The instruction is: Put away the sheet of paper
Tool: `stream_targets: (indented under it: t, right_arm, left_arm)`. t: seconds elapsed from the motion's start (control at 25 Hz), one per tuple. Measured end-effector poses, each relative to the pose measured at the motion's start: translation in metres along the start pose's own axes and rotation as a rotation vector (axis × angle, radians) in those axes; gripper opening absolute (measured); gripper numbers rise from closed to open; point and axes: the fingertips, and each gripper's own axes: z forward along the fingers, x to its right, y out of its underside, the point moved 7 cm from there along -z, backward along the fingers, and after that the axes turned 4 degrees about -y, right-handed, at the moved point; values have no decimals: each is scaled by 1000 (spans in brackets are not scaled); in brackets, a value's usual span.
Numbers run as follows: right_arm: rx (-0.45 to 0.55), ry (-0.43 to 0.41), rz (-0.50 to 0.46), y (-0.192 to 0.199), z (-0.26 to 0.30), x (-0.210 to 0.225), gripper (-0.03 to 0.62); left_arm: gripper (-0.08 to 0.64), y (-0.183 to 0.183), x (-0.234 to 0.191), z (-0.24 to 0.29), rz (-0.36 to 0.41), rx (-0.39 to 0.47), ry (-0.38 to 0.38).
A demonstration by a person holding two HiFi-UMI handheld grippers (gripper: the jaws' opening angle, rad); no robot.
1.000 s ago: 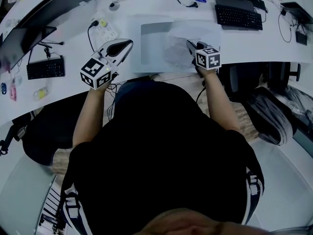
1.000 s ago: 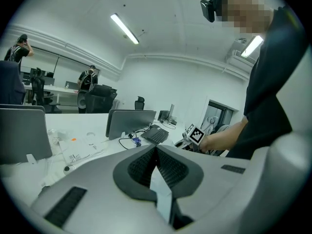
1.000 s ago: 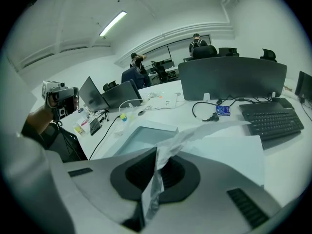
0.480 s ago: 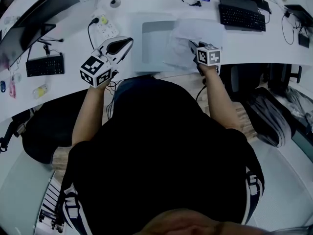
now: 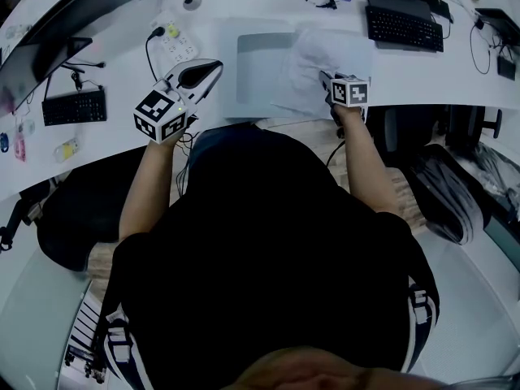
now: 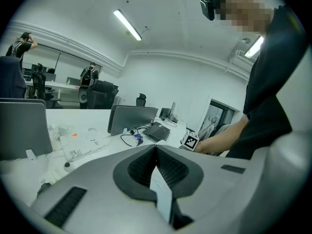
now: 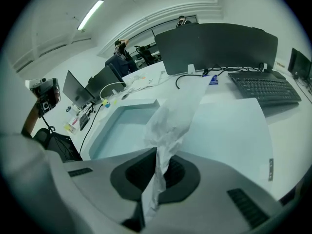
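The white sheet of paper (image 5: 325, 59) lies on the white desk, its left part over the right rim of a shallow grey tray (image 5: 258, 67). My right gripper (image 5: 327, 79) is shut on the sheet's near edge. In the right gripper view the paper (image 7: 170, 116) rises crumpled out of the closed right gripper (image 7: 157, 152), with the tray (image 7: 124, 126) just left of it. My left gripper (image 5: 214, 68) hovers left of the tray, apart from the paper. In its own view the left gripper (image 6: 156, 147) is shut, with a narrow white strip at the seam.
A black keyboard (image 5: 404, 28) and cables lie at the back right, a power strip (image 5: 175, 49) and a second keyboard (image 5: 73, 108) at the left. Monitors (image 7: 214, 45) stand along the back. An office chair (image 5: 451, 177) is at the right of the desk's front edge.
My right gripper and the pinched paper have shifted slightly to the right. The left gripper has hardly moved.
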Motion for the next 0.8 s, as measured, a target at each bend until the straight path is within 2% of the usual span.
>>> stream_targets:
  t: [0.44, 0.8]
  right_arm:
    - [-43, 39, 24, 11, 11, 17, 15]
    - [-86, 104, 31, 23, 17, 37, 15]
  left_arm:
    - [21, 4, -4, 0, -9, -13, 3]
    - [21, 9, -8, 1, -15, -26, 4]
